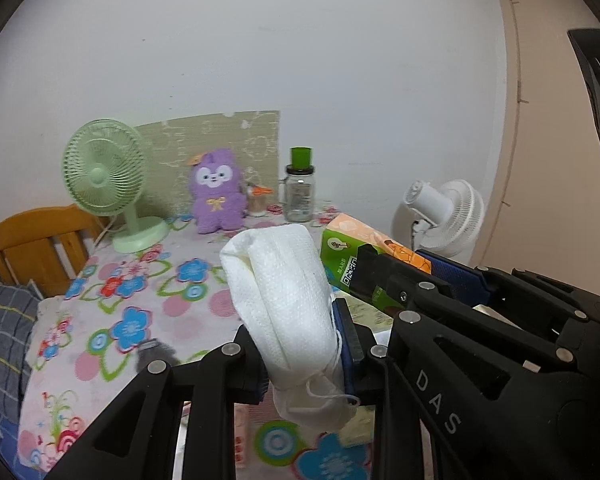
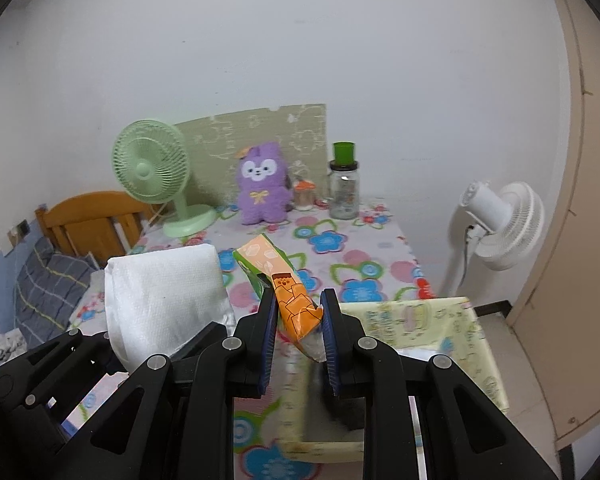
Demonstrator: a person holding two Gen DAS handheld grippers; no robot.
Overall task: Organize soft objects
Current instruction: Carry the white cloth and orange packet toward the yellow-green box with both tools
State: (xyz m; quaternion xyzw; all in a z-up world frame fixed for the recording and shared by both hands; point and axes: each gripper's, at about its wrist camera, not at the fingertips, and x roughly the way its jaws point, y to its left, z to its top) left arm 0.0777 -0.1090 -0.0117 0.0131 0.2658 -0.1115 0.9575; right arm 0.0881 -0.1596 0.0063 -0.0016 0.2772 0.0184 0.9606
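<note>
Left wrist: left gripper (image 1: pixel 306 354) clamps white cloth (image 1: pixel 284 304), lifted above floral table (image 1: pixel 148 320); plush (image 1: pixel 218 194) far back by wall.

Right wrist: right gripper (image 2: pixel 298 322) pinches tissue pack (image 2: pixel 288 284) above table, beside box (image 2: pixel 432 320); 2 fans behind.

A white, dimpled cloth (image 1: pixel 288 300), folded into a thick bundle with a loose thread at its lower end, is held raised above the flowered tabletop, tilted up and away. Just beside it, on its right, a soft tissue pack (image 2: pixel 288 288) in green and orange wrapping, printed with a cartoon figure and a QR code, is pinched at its near end and likewise kept off the surface. At the far edge, a purple plush toy (image 2: pixel 263 184) is seated upright against a patterned board.
</note>
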